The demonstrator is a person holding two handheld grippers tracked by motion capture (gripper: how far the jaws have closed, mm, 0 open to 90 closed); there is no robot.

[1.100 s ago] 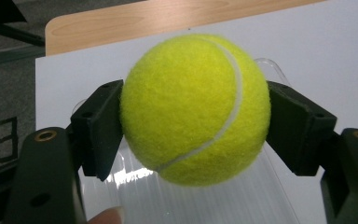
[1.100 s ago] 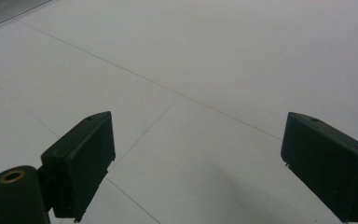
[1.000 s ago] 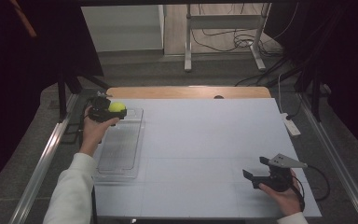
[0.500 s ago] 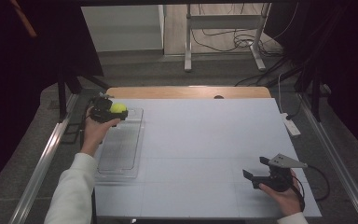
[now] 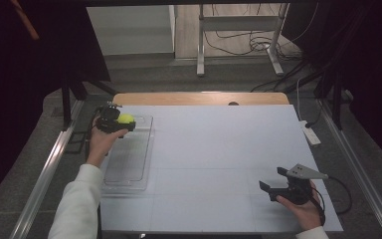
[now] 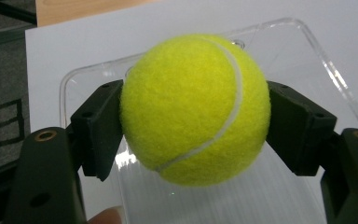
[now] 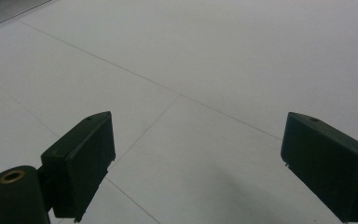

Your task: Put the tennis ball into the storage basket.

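Note:
A yellow-green tennis ball [image 6: 193, 109] is clamped between the two black jaws of my left gripper [image 5: 121, 123]; from above the ball [image 5: 126, 119] hangs over the far end of a clear plastic tray [image 5: 129, 159] at the table's left. In the left gripper view the tray's far rim [image 6: 303, 32] curves behind the ball. My right gripper [image 5: 274, 181] rests near the front right of the white table [image 5: 219, 149], open. Its fingers [image 7: 81, 158] stand wide apart over bare white surface with nothing between them.
A white power strip [image 5: 310, 133] lies at the table's right edge. A wooden strip [image 5: 199, 98] runs along the far edge. Metal rails flank the table, and cables and a stand's legs cover the floor beyond.
The left gripper with the ball has shifted very slightly over the tray's far end. The right gripper has stayed put.

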